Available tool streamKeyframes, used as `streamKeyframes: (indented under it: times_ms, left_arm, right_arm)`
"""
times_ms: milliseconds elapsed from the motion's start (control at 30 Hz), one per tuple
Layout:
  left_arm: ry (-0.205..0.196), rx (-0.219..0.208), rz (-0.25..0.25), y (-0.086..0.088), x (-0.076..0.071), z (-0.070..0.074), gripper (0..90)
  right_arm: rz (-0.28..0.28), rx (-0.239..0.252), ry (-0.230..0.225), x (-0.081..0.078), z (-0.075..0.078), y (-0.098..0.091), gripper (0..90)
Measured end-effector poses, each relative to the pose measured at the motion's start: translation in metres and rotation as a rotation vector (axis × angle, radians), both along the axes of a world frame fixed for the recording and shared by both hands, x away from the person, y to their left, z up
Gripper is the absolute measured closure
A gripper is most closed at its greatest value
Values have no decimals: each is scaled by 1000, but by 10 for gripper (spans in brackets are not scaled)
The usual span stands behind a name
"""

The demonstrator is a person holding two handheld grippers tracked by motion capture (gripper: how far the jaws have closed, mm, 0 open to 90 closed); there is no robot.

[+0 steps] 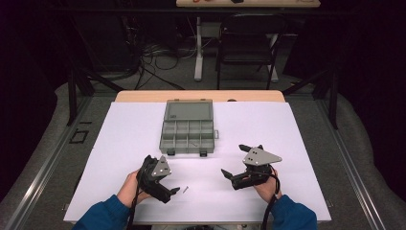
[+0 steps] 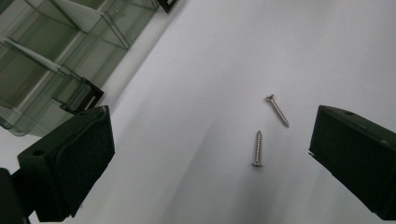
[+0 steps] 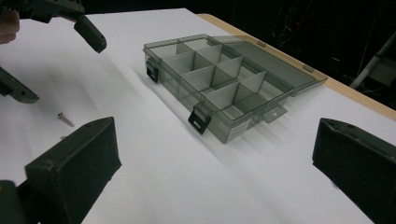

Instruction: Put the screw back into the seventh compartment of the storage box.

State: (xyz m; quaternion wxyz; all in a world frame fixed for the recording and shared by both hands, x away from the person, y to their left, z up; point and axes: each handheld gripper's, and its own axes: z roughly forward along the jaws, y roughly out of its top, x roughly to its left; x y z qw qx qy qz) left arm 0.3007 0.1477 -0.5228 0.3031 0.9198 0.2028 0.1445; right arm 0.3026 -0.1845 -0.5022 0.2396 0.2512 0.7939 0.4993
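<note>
Screws, two, small, silver-coloured: one lies farther from the left gripper's camera, the other nearer, both flat on the white sheet that covers the tabletop, close together but apart. In the high view they read as a single faint speck just beside the tip of the left gripper.

Left gripper: held low over the sheet, jaws spread wide, nothing between the pads; both screws sit in the gap between them, nearer the jaw at the right of the left gripper view.

Right gripper: held above the sheet on the person's right, jaws wide apart and empty, pointed toward the box.

Compartment box: translucent grey, lid folded back flat, black latches on the near wall, standing well beyond the screws toward the far edge. Its cells look almost empty; one may hold a small item, too faint to tell.

Step in hand, as judged: approach for picking a screw off the sheet, presumably for sorting into the box.

Next move calls for: settling on one screw, lowering until the pads straddle it, and closing squarely across its shank. Screws this thin and flat may slip or skid from the pads.
</note>
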Motion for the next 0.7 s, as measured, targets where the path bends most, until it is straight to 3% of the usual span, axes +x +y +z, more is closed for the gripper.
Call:
streamKeyframes:
  times_ms: [200, 500, 700]
  left_arm:
    - [14, -8, -38, -4, -4, -4, 0]
    - [52, 38, -67, -7, -3, -10, 6]
    - [69, 54, -96, -7, -3, -9, 164]
  right_arm:
    - [0, -2, -1, 0, 0, 1, 0]
    - [1, -6, 1, -1, -1, 0, 0]
    - [2, -11, 4, -1, -1, 1, 0]
